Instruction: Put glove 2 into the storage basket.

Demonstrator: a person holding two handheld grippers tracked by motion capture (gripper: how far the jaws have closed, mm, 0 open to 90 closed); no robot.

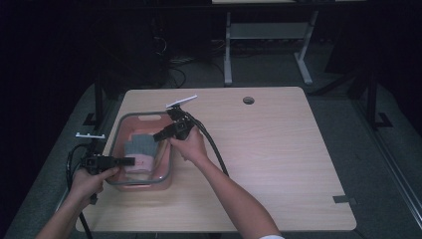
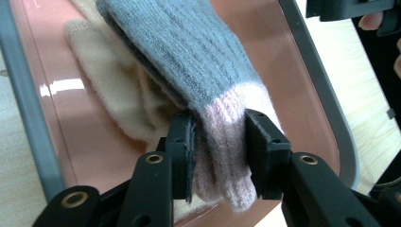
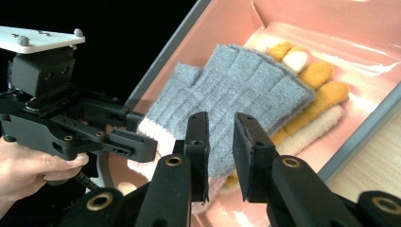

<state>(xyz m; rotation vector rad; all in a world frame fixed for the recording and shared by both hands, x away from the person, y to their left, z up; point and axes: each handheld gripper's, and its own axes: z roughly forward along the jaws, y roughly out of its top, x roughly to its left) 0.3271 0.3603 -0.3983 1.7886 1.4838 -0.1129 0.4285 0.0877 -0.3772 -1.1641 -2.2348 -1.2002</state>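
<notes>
Two hand-held grippers at grey glove (image 3: 236,90)

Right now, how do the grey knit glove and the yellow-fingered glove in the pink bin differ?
The grey knit glove lies on top; the yellow-fingered glove sits beneath, mostly covered. The grey one is fingerless with a pale pink cuff, which sits between the left gripper jaws; the yellow one has full fingertips and is ungripped. Both are knit, in the pink plastic bin.

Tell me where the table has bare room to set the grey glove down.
Free: the wide stretch of the table right of the pink bin, up to the round hole at the far edge. Crowded: the bin, where the left gripper and right gripper meet over the grey glove.
</notes>
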